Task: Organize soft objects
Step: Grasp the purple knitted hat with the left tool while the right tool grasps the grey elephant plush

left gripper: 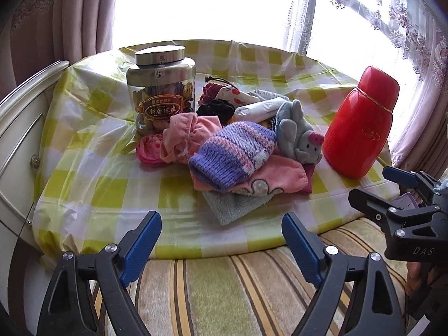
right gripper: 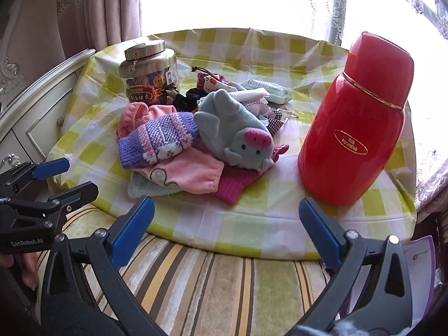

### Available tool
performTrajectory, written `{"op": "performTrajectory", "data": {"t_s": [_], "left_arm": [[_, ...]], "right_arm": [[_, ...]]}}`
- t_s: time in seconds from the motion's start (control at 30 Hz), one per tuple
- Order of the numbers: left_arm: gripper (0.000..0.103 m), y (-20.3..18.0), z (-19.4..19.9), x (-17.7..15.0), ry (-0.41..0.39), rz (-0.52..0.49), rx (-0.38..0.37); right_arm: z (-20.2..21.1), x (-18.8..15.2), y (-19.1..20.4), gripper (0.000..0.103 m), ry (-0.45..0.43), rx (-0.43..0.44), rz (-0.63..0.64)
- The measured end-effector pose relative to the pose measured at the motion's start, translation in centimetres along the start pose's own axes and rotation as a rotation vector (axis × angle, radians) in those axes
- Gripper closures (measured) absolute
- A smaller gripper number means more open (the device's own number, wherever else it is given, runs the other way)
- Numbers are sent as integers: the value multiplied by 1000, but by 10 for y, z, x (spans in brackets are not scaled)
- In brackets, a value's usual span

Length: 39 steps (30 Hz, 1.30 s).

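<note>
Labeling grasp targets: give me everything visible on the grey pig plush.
The grey pig plush looks like soft fleece, with a pink snout, small dark eyes and floppy grey ears. It lies on its side atop the pile, snout toward the red flask but apart from it. It leans against the purple knit hat and rests on the pink cloth. No tongs touch it.

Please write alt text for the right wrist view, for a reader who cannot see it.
A pile of soft things, topped by a purple-and-pink knitted hat and a grey plush pig, lies on a yellow-checked tablecloth between a metal-lidded glass jar and a red flask. The open right gripper is short of it, empty.
</note>
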<state>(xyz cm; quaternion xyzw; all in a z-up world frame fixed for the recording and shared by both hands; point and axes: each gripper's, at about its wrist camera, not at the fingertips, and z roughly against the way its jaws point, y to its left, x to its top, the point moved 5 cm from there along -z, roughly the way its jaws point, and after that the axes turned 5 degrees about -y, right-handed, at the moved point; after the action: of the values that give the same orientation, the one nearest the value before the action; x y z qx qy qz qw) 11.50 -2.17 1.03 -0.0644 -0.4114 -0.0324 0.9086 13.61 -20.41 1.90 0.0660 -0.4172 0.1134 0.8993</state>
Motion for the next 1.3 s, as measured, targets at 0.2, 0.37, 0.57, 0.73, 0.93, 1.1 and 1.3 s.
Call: {"op": "performTrajectory", "data": {"t_s": [0.2, 0.37, 0.57, 0.73, 0.93, 1.1, 1.3], "left_arm": [[18, -8, -37, 37, 9, -3, -47], [18, -19, -78, 50, 63, -32, -65], [22, -8, -112, 45, 94, -14, -41], [37, -2, -123, 42, 98, 0, -59], [58, 1, -128, 38, 99, 24, -94], [70, 1, -123, 39, 71, 33, -103], [80, 0, -107, 43, 3, 32, -93]], "right_arm": [[-38, 20, -11, 0, -5, -6, 49], [-72, 27, -14, 0, 6, -1, 115], [-100, 31, -11, 0, -2, -26, 202], [-120, 37, -13, 0, -12, -59, 240], [-137, 38, -9, 9, 1, -42, 254], [-140, 33, -7, 44, 17, -10, 234], [-119, 36, -12, 67, -19, 6, 186]]}}
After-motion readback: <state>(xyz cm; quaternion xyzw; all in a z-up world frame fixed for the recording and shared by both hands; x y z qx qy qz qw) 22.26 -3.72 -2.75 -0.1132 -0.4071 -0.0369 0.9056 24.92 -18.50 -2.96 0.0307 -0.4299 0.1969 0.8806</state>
